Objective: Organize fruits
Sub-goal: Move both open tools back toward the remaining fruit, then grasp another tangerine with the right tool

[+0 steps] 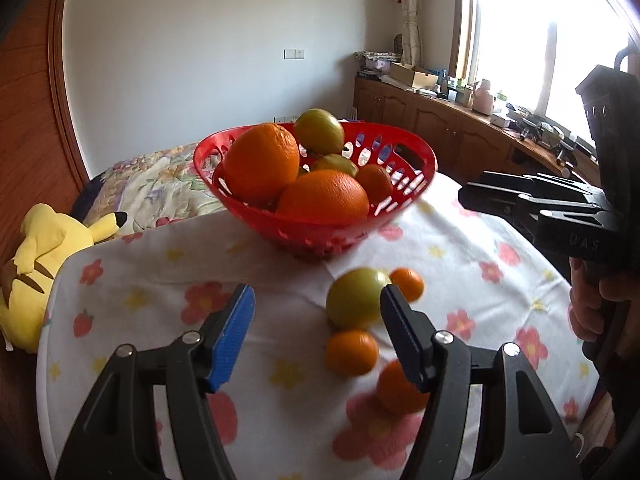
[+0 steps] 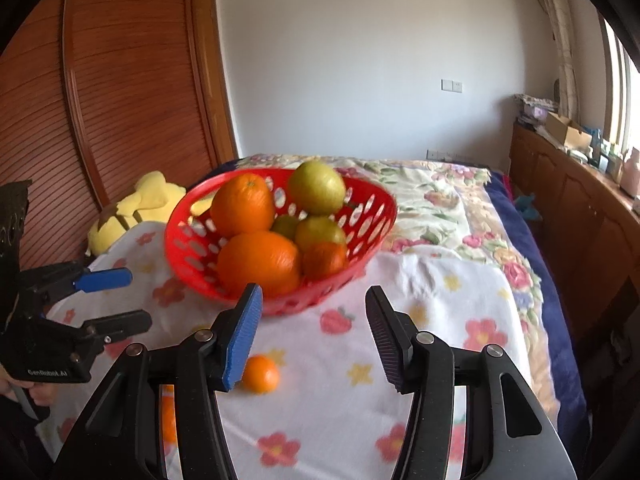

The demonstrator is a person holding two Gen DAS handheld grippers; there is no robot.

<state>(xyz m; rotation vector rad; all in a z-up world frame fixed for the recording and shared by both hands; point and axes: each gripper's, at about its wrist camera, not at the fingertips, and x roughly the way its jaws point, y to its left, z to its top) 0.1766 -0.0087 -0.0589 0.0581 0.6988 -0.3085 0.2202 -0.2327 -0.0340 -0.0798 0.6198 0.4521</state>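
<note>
White cloth printed with flowers (image 1: 256, 248) covers the worktop; a bed and a yellow plush toy (image 1: 36, 280) lie beyond it. Ahead of both pairs of fingers sits the red basket (image 1: 416, 184), upright, heaped with oranges and green fruit. The left gripper (image 1: 318, 312) stands partly open and empty; a green fruit (image 1: 352, 298) lies on the cloth just inside its right finger, with three small oranges (image 1: 351, 351) close by. Being round, these show no long axis. The right gripper (image 2: 314, 316) is also partly open and empty, a small orange (image 2: 260, 374) beside its left finger.
</note>
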